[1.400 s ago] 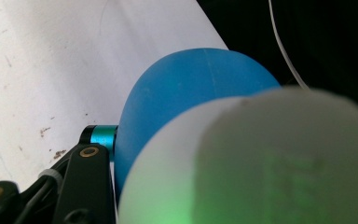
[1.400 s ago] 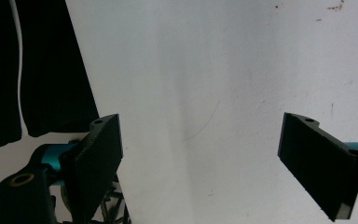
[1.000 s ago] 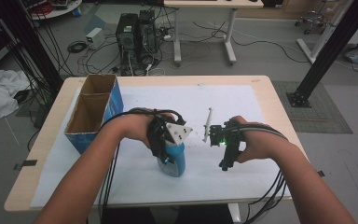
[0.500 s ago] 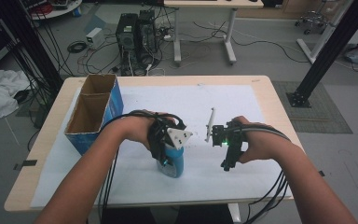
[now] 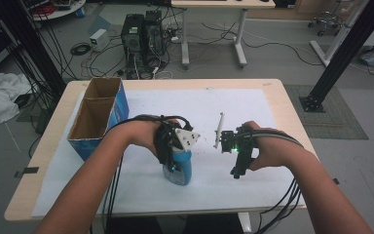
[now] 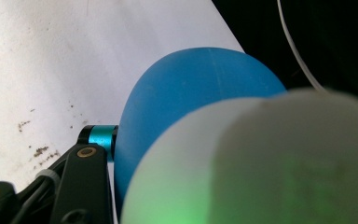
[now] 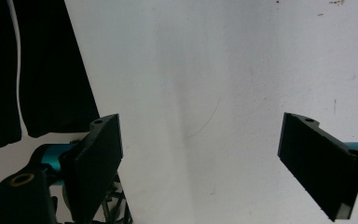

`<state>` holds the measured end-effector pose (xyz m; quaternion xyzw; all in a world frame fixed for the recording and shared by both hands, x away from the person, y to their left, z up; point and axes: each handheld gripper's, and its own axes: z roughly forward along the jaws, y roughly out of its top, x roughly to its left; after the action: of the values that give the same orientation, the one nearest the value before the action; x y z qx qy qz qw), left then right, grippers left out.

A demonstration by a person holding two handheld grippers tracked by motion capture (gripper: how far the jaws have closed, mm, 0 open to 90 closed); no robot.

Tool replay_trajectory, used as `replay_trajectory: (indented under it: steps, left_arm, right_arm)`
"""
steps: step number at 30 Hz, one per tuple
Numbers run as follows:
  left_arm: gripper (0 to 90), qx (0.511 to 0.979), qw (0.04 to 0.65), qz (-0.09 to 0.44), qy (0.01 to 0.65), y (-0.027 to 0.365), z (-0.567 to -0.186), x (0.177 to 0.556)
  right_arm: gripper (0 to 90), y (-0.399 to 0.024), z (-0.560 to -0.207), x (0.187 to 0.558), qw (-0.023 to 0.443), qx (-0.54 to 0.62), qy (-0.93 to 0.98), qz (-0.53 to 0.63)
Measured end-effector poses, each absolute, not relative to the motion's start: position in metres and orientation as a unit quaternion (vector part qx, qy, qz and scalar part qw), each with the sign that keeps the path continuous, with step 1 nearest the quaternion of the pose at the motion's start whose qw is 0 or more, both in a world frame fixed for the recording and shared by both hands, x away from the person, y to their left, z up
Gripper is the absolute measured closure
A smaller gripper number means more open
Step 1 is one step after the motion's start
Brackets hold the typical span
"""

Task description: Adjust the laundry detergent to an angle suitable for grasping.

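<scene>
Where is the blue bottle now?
In the high view, the blue bottle stands on the white sheet, gripped by the left tongs, near the cardboard box.

Dim and soft in the high view, with a green glow on the right gripper [image 5: 237, 171]. Badly blurred up close on the bottle [image 6: 200, 93], green-tinted below.

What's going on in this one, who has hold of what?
A person at a paper-covered table holds a gripper in each hand. The left gripper is closed on a blue bottle with a white top, holding it on the paper near the table's front edge. The right gripper hangs above bare paper with its jaws wide apart and nothing between them. A thin white stick lies on the paper between the hands, and an open cardboard box stands at the left.
</scene>
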<state>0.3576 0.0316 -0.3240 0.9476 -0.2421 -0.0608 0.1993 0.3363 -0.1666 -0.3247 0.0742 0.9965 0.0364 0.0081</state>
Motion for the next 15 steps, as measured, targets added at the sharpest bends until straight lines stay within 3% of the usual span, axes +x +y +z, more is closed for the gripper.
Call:
replay_trajectory:
  steps: [15]
  left_arm:
    - [33.0,0.953,0.201,-0.052,-0.221,0.0325,-0.3204,0.3562]
  right_arm:
    - [13.0,-0.1655,-0.3258,0.3369,0.006,0.075,0.996,0.038]
